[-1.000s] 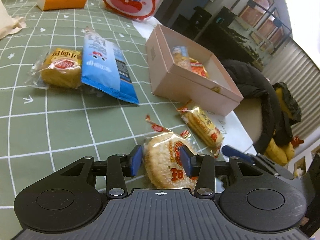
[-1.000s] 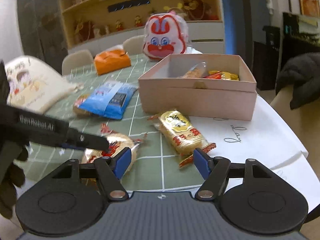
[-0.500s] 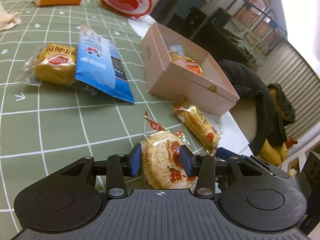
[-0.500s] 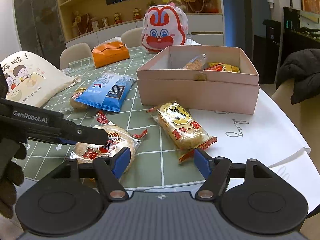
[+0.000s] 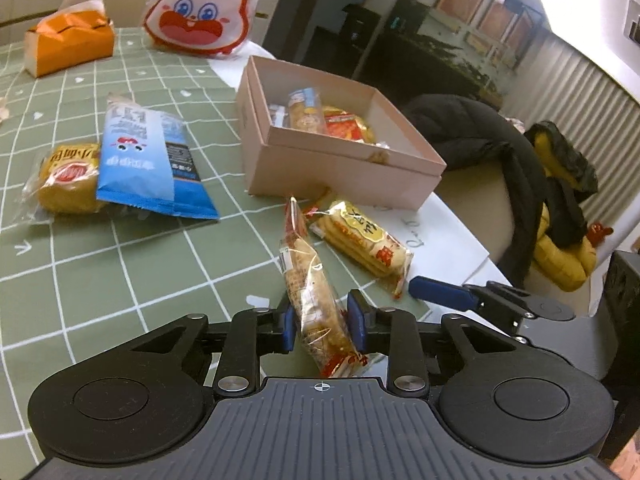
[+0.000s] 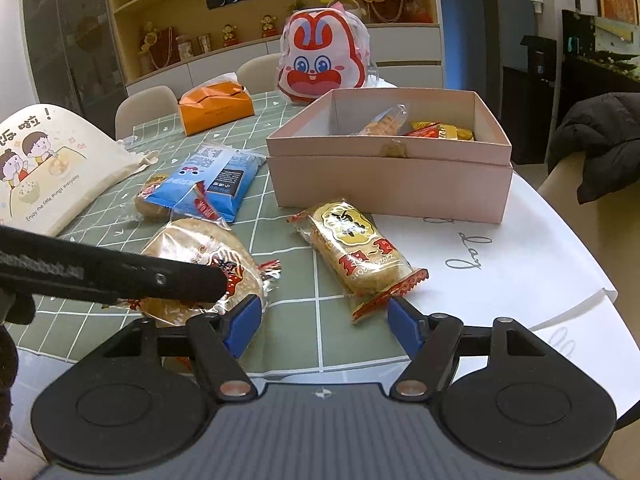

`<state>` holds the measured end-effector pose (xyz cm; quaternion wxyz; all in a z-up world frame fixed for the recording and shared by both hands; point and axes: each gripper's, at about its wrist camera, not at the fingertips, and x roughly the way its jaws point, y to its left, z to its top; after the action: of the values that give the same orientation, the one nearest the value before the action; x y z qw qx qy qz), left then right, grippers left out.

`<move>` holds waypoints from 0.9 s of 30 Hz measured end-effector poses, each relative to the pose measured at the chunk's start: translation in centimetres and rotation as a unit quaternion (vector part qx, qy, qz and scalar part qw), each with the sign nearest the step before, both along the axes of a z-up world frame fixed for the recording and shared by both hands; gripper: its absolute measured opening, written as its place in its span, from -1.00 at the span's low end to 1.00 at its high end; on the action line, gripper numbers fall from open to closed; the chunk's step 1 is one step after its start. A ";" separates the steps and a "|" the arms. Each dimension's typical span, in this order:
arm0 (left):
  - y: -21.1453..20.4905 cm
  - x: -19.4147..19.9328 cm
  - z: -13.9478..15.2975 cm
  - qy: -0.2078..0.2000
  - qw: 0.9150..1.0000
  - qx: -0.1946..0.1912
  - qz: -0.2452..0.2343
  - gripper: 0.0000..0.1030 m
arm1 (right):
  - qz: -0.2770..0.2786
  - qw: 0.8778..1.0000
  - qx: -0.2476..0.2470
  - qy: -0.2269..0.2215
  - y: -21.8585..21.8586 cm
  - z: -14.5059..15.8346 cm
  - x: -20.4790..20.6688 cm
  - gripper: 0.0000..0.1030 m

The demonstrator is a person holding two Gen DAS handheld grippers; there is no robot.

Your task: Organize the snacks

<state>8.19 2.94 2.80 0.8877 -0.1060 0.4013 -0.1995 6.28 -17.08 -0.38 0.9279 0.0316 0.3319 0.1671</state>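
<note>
Left wrist: few packets already in pink box [image 5: 344,160]; blue bag [image 5: 148,160], yellow cake [image 5: 66,178], long cracker pack [image 5: 366,246] left on table. My left gripper [image 5: 323,327] just closed, pinching round rice cracker [image 5: 314,304] edge-on.

Right wrist: right gripper [image 6: 323,322] jaws apart, empty, long cracker pack just ahead.

Glossy plastic rice cracker pack [image 5: 316,300], matt card box [image 5: 340,160]

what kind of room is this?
Probably a home dining room: a dining table with a green grid cloth, chairs pulled up to it, and a shelf unit of ornaments behind.
</note>
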 end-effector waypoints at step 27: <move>8.1 2.1 -0.6 0.005 0.986 -0.153 0.068 -0.55 | -0.019 0.998 -0.053 -0.041 -0.3 2.4 2.7 0.54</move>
<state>10.32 11.07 2.20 0.8706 -0.2681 0.3623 -0.1975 9.00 -17.38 2.02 0.9439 -0.0185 0.3017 0.1326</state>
